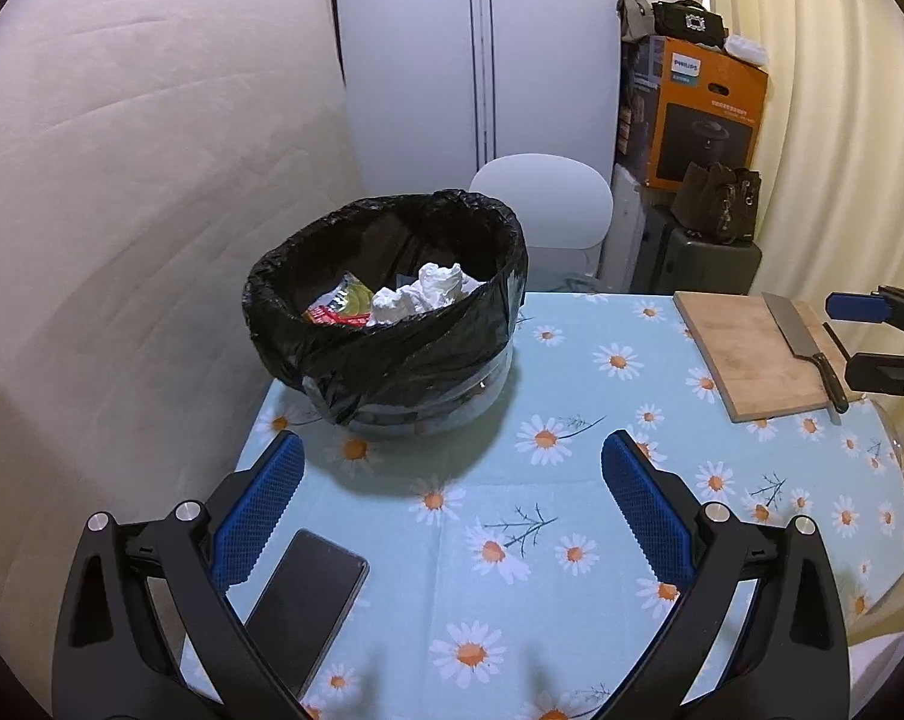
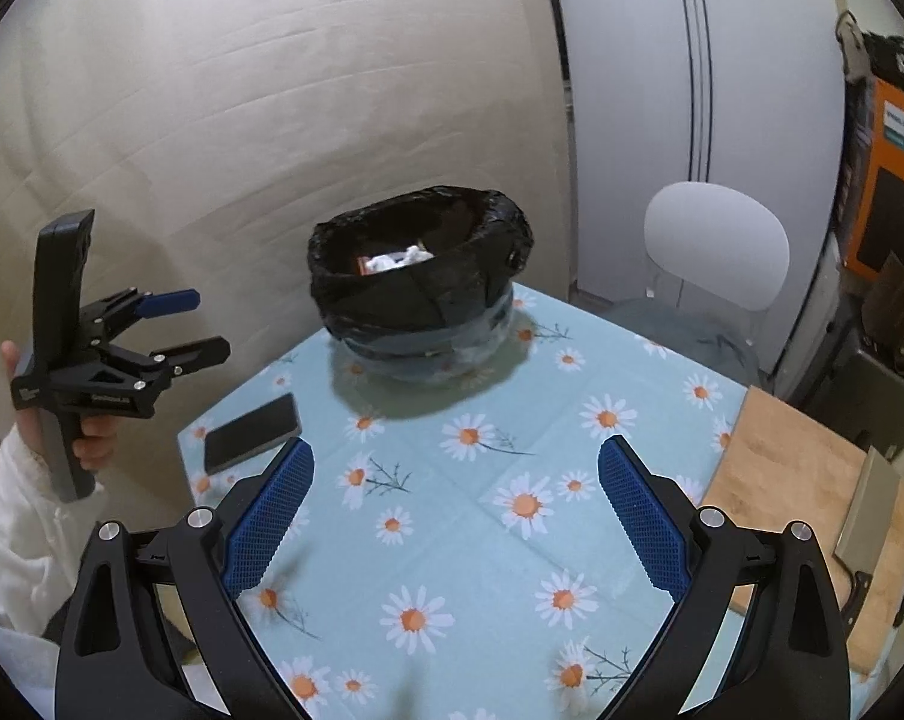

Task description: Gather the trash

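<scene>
A bin lined with a black bag (image 1: 392, 312) (image 2: 419, 276) stands at the far left of the daisy-print table (image 1: 572, 480) (image 2: 482, 540). Inside it lie crumpled white tissues (image 1: 422, 294) (image 2: 401, 258) and a red and yellow wrapper (image 1: 341, 306). My left gripper (image 1: 452, 480) (image 2: 206, 327) hovers open and empty above the table, short of the bin. My right gripper (image 2: 455, 486) (image 1: 854, 336) is open too, with nothing between its blue pads, over the table's middle.
A black phone (image 1: 308, 600) (image 2: 251, 432) lies near the table's left edge. A wooden cutting board (image 1: 758, 354) (image 2: 812, 480) with a cleaver (image 1: 806, 342) (image 2: 866, 516) sits at the right. A white chair (image 1: 548, 198) (image 2: 716, 252) and stacked boxes (image 1: 692, 114) stand behind.
</scene>
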Motion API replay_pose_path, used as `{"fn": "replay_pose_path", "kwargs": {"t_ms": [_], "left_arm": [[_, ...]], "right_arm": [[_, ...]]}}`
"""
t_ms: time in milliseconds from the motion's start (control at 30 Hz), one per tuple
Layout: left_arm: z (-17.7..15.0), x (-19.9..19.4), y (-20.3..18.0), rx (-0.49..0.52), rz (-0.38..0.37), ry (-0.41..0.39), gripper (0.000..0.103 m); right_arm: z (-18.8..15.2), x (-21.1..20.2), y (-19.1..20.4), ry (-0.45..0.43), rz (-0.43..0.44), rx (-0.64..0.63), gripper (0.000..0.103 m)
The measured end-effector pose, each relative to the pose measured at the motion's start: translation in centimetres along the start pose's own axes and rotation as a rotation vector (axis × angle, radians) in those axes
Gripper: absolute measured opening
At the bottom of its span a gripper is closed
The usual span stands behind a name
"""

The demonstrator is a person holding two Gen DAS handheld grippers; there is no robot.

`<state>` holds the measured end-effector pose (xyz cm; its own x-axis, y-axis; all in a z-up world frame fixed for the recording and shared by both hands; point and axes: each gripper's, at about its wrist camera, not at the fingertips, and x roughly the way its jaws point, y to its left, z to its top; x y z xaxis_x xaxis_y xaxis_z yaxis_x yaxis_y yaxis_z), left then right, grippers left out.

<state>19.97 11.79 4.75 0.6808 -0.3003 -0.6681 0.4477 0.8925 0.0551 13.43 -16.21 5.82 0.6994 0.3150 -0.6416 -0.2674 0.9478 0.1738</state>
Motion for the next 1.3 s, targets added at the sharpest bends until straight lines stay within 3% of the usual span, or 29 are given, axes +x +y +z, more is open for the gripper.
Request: {"fn": "replay_pose_path", "kwargs": {"t_ms": [467,1300], "left_arm": [[-1.1,-2.2,-2.2,-0.034,0.047,-0.004,0.097],[-1.1,-3.5,-2.6,-0.007,0.055,-0.029,0.097]], "right_arm": [[-0.8,-2.1,0.3,-0.027,0.032,-0.046,0.092],[-1.4,-2.3,0.6,-0.039,0.028,-0.055,0.092]]}}
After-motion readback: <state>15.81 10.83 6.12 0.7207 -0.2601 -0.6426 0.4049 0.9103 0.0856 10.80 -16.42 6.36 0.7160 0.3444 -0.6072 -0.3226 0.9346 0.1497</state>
